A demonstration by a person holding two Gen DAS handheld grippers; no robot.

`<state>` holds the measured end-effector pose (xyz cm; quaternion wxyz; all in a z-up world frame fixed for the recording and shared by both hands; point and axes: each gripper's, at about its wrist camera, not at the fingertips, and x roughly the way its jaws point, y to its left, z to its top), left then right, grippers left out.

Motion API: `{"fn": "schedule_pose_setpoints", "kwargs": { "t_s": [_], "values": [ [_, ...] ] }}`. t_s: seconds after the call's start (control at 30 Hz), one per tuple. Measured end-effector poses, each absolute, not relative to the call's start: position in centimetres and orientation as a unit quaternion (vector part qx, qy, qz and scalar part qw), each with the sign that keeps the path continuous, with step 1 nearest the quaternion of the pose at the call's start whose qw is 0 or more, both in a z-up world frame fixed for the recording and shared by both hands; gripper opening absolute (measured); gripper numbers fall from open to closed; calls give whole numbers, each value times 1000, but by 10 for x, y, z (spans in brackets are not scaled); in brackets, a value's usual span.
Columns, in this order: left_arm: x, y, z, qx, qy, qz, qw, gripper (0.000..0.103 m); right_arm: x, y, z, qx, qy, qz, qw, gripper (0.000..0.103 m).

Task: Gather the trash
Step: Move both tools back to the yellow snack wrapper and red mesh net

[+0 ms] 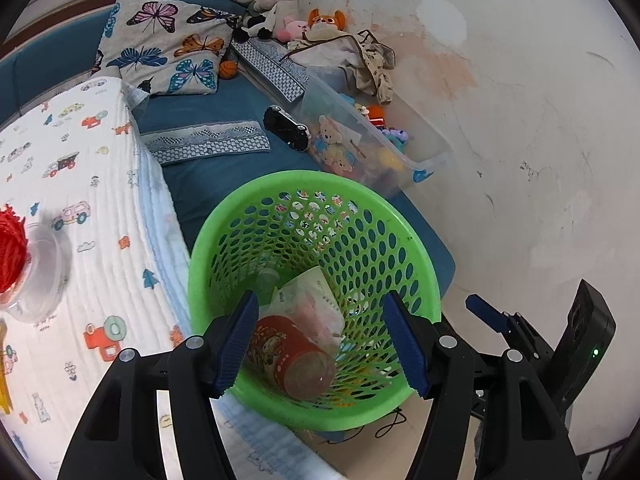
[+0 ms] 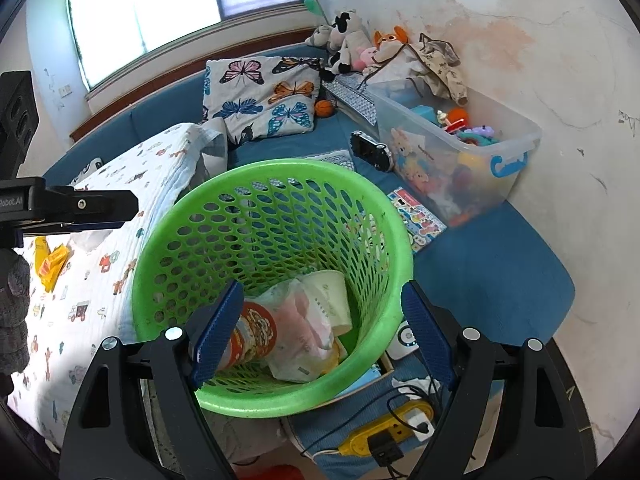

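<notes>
A: Basket first. Where is it?

B: Green basket sits on the blue mattress, its rim touching the white printed quilt, clear toy bin just behind. Trash is already inside: a red printed can on its side, a crumpled wrapper, and a paper cup seen from the right camera.

A: Tools?

B: Left gripper has its jaws spread, nothing between the pads; the can and wrapper only show through the gap, down in the basket. Right gripper is spread too, empty, one finger over the near rim and the other outside it. Both point down into the basket, probably because that's the drop spot.

A: So a drop is done?

B: Looks that way, judging by empty jaws over a part-filled basket. Can't confirm more.

A: Anything left to collect?

B: Likely. A clear plastic lid with something red lies on the quilt at the left. A yellow wrapper lies on the quilt too, near the left tool in the right camera's view. I'd guess those are next.

A: Risks?

B: Basket is light and stands on soft bedding, so a bump at the rim could tip it.
</notes>
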<state>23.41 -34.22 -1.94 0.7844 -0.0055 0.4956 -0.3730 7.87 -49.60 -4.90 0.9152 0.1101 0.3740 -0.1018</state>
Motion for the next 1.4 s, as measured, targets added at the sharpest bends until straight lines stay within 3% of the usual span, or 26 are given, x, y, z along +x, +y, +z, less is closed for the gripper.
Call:
{"fn": "schedule_pose_setpoints", "kwargs": {
  "t_s": [0.53, 1.4],
  "values": [
    [218, -246, -1, -6, 452, -322, 832, 65, 97, -432, -33, 83, 367, -44, 926, 82],
    [243, -27, -35, -58, 457, -138, 877, 72, 191, -270, -15, 19, 368, 106, 924, 83]
  ]
}}
